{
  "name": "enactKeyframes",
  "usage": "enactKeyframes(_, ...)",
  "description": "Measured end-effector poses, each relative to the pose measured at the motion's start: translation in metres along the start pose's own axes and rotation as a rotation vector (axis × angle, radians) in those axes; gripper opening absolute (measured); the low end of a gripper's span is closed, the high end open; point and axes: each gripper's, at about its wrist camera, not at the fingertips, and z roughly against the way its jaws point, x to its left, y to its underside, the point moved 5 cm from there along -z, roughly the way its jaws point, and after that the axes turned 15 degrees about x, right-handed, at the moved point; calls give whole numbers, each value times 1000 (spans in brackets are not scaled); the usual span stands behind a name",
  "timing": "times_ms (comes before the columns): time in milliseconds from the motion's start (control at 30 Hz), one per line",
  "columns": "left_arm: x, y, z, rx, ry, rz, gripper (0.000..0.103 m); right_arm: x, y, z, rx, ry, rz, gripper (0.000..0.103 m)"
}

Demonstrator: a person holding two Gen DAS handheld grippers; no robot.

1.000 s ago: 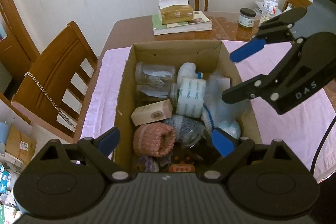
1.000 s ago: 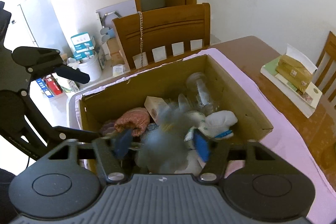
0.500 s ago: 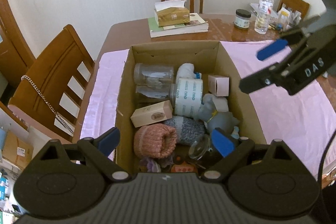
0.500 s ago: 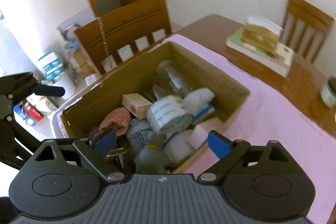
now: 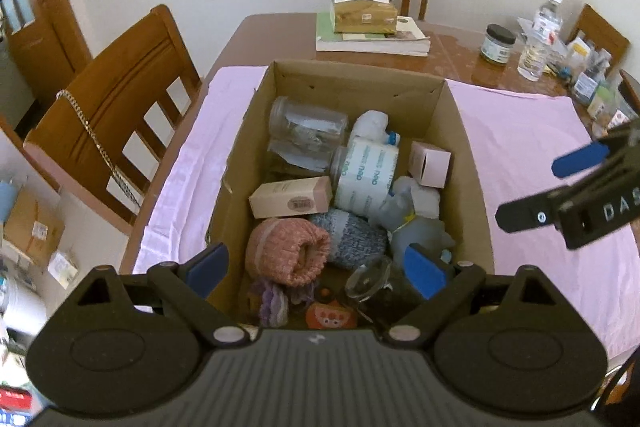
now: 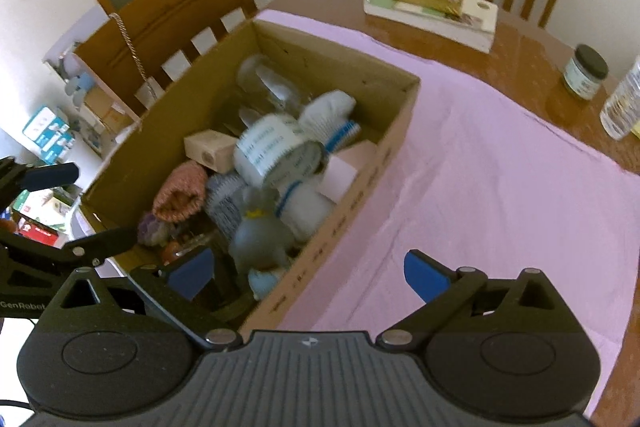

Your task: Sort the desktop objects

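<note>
An open cardboard box [image 5: 464, 155] stands on a pink cloth [image 5: 520, 131]. In it lie a grey toy figure [image 5: 420, 231] [image 6: 260, 235], a pink knit roll [image 5: 288, 251], a grey-blue knit roll [image 5: 348, 235], a white tape roll [image 5: 368, 175], a beige carton [image 5: 292, 197], a small pink box [image 5: 430, 163] and glass jars [image 5: 308, 127]. My left gripper [image 5: 316, 269] hangs open above the box's near end, holding nothing. My right gripper [image 6: 308, 273] [image 5: 552, 187] is right of the box, its jaws opening, empty, straddling the box's right wall from above.
Wooden chairs [image 5: 116, 131] stand left of the table and behind it. At the table's far end lie a tissue box [image 5: 364, 13] on books, a dark-lidded jar [image 5: 496, 43] and a water bottle [image 5: 540, 39]. Bare pink cloth stretches right of the box.
My right gripper let go of the grey toy, which now lies in the box, opened wide and swung out to the right over the cloth. The left gripper only rolled slightly.
</note>
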Motion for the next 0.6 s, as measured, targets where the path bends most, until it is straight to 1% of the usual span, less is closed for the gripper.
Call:
enactKeyframes(100,0,-1,2,8,-12,46,95,3,4,3,12,-17,-7,103)
enactKeyframes(300,-5,-3,8,6,-4,97,95,7,12,4,35,21,-5,103)
enactKeyframes(500,-12,-3,9,13,-23,98,95,6,16,0,72,51,26,103)
enactKeyframes(600,-12,-3,8,19,-22,102,95,5,17,0,87,42,31,103)
